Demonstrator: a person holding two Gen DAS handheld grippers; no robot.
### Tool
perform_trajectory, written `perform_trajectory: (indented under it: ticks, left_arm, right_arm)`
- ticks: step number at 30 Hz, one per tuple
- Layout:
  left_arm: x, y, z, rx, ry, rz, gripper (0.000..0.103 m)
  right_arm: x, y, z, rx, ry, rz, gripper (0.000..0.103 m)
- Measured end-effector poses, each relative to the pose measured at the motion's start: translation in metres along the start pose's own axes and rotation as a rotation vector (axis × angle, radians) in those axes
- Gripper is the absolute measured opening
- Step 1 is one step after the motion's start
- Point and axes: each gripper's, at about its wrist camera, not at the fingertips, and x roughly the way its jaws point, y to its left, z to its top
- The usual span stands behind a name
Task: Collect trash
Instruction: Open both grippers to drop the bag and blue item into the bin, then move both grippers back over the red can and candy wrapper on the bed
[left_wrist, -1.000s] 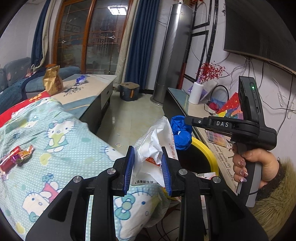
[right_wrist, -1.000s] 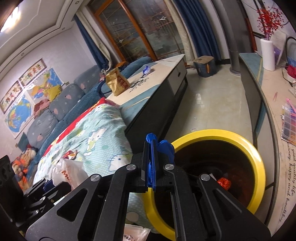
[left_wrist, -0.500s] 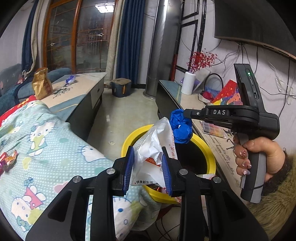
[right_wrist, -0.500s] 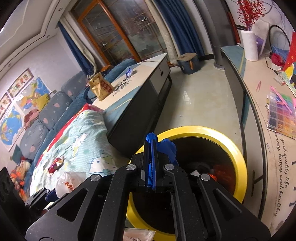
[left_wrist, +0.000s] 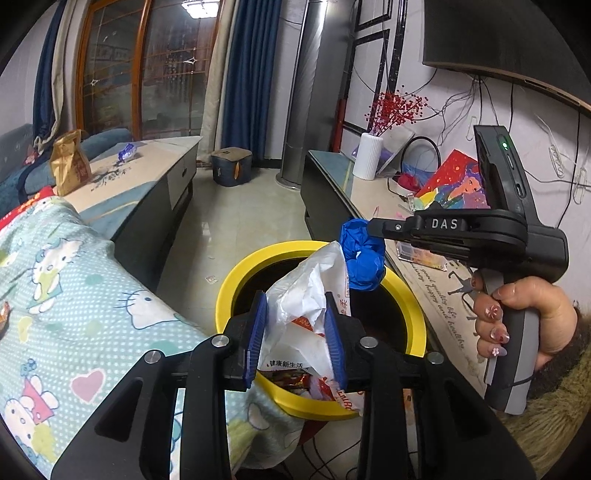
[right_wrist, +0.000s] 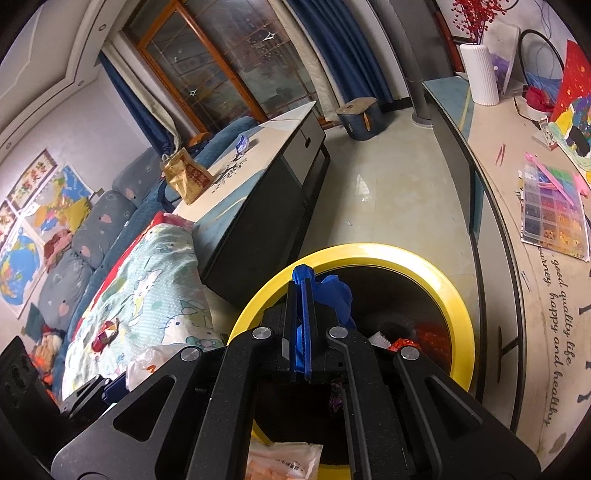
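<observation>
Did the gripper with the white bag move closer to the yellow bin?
Yes. The left gripper with the white bag has moved over the yellow bin; a second ago the bag hung over the Hello Kitty blanket.

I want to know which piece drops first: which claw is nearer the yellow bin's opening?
Right, though only slightly. The right claw holds the blue wad over the yellow bin, while the left claw holds the white bag at its near rim.
</observation>
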Motion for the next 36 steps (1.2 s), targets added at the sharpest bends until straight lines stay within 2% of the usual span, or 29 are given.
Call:
perform_trajectory:
  ticks: [2,3,4,9,14,27,36]
  left_arm:
    - [0.002,0.001,0.001,-0.008,0.000,-0.008,0.043]
    - [0.003,0.002,0.001,-0.015,-0.002,-0.012,0.058]
    - [0.003,0.003,0.001,-0.022,-0.009,-0.012,0.070]
    - [-0.006,0.015,-0.001,-0.056,-0.043,0.014,0.095]
    - [-0.021,0.032,-0.004,-0.053,-0.066,0.077,0.095]
    - [-0.083,0.105,-0.015,-0.184,-0.154,0.258,0.096]
    - [-0.123,0.147,-0.022,-0.254,-0.203,0.351,0.096]
  right_arm:
    - [-0.001,-0.001,0.001,0.011,-0.006,-0.012,0.005]
    - [-0.002,-0.003,0.001,0.020,-0.009,-0.013,0.016]
    - [-0.002,-0.003,0.000,0.022,-0.013,-0.016,0.021]
    - [-0.002,0.005,-0.004,-0.004,-0.024,-0.035,0.042]
    - [0.001,0.026,-0.009,-0.062,-0.022,-0.026,0.048]
    - [0.010,0.107,-0.034,-0.237,0.013,0.096,0.054]
    - [0.013,0.155,-0.052,-0.347,0.045,0.164,0.057]
